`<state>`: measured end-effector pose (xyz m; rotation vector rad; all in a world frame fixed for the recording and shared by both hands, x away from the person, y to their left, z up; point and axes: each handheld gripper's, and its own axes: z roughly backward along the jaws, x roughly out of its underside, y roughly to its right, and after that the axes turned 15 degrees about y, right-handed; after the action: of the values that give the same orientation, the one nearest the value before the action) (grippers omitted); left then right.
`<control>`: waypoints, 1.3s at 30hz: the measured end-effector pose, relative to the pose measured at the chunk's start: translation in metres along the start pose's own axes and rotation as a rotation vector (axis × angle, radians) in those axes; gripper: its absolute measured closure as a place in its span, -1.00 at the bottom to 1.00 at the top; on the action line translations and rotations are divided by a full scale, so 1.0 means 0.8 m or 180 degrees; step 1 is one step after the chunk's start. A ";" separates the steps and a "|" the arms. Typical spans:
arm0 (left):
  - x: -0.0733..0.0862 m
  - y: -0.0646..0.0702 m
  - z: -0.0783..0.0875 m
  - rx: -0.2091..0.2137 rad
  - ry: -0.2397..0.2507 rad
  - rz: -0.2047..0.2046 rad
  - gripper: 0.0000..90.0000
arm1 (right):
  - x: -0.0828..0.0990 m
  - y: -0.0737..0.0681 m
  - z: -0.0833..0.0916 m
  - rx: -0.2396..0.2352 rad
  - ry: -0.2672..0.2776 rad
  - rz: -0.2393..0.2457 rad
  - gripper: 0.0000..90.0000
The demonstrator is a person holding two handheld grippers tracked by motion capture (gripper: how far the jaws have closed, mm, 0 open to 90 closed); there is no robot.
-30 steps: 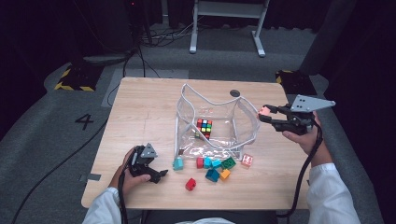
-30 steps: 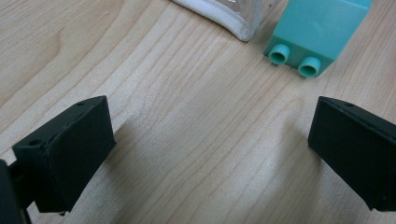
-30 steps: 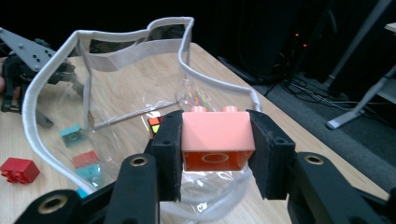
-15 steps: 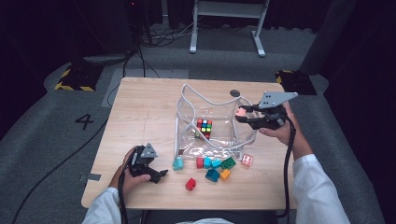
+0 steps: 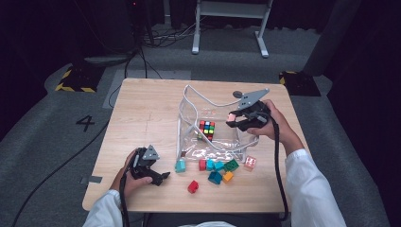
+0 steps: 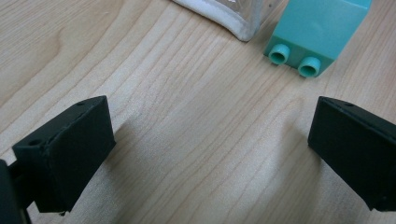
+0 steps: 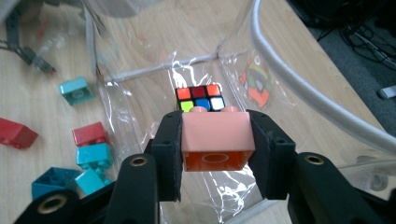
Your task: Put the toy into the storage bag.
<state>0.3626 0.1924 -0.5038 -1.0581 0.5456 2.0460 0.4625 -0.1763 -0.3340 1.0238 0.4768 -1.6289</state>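
Two grippers — right gripper clamps pink brick over bag; left gripper gapes, tabletop-low.

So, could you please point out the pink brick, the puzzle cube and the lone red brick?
pink brick [image 7: 217, 130]: right gripper view, its front face.
puzzle cube [image 5: 206, 128]: high view, its top face.
lone red brick [image 5: 193, 187]: high view, its top.
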 end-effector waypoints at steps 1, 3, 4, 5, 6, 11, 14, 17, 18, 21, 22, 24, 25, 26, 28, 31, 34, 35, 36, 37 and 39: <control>0.000 0.000 0.000 -0.0001 0.0001 0.0001 -0.99 | 0.000 0.000 0.000 0.0000 0.0000 0.0000 0.31; 0.000 0.000 0.000 0.0000 0.0000 0.0000 -0.99 | 0.001 0.000 -0.006 -0.0010 -0.0085 0.0007 0.31; 0.000 0.000 0.000 -0.0001 0.0001 0.0000 -0.99 | 0.002 0.002 -0.010 0.0003 -0.0176 0.0005 0.31; 0.000 0.000 0.000 0.0000 0.0001 0.0001 -0.99 | 0.003 0.003 -0.013 0.0010 -0.0251 0.0002 0.31; 0.000 0.000 0.000 -0.0001 0.0000 -0.0001 -0.99 | 0.005 0.003 -0.016 -0.0011 -0.0242 0.0003 0.31; 0.000 0.000 0.000 0.0000 0.0001 0.0001 -0.99 | 0.008 0.007 -0.020 -0.0005 -0.0501 0.0119 0.31; 0.000 0.000 0.000 -0.0001 0.0001 0.0000 -0.99 | 0.012 0.008 -0.017 -0.0004 -0.0563 0.0064 0.31; 0.000 0.000 0.000 0.0000 0.0000 -0.0001 -0.99 | 0.018 0.009 -0.016 -0.0003 -0.0581 0.0074 0.31; 0.000 0.000 0.000 0.0000 0.0001 0.0000 -0.99 | 0.021 0.010 -0.014 0.0000 -0.0604 0.0078 0.31; 0.000 0.000 0.000 0.0000 0.0000 0.0000 -0.99 | 0.028 0.012 -0.002 0.0059 -0.0611 0.0056 0.31; 0.000 0.000 0.000 0.0000 0.0000 0.0000 -0.99 | 0.029 0.013 0.003 0.0066 -0.0584 0.0052 0.31; 0.000 0.000 0.000 0.0001 0.0000 0.0001 -0.99 | 0.030 0.014 0.008 0.0084 -0.0557 0.0030 0.31; 0.000 0.000 0.000 0.0001 0.0000 0.0000 -0.99 | 0.031 0.015 0.012 0.0109 -0.0538 0.0045 0.31; 0.000 0.000 0.000 0.0001 0.0000 0.0000 -0.99 | 0.032 0.016 0.016 0.0130 -0.0512 0.0017 0.31; 0.000 0.000 0.000 0.0000 0.0001 0.0001 -0.99 | 0.033 0.016 0.024 0.0138 -0.0481 -0.0017 0.29; 0.000 0.000 0.000 0.0001 0.0002 0.0002 -0.99 | 0.035 0.016 0.034 0.0204 -0.0522 0.0010 0.25; 0.000 0.000 0.000 0.0000 0.0001 0.0000 -0.99 | 0.037 0.015 0.037 0.0175 -0.0456 0.0018 0.22; 0.000 0.000 0.000 0.0001 0.0000 0.0000 -0.99 | 0.037 0.015 0.037 0.0175 -0.0456 0.0018 0.22; 0.000 0.000 0.000 0.0000 0.0000 0.0000 -0.99 | 0.036 0.013 0.038 0.0206 -0.0466 0.0024 0.21; 0.000 0.000 0.000 0.0001 0.0003 0.0003 -0.99 | 0.037 0.013 0.039 0.0209 -0.0436 0.0036 0.18; 0.000 0.000 0.000 0.0001 0.0003 0.0003 -0.99 | 0.036 0.010 0.043 0.0241 -0.0389 0.0018 0.12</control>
<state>0.3626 0.1924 -0.5039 -1.0589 0.5471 2.0462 0.4565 -0.2213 -0.3373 0.9735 0.3323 -1.7042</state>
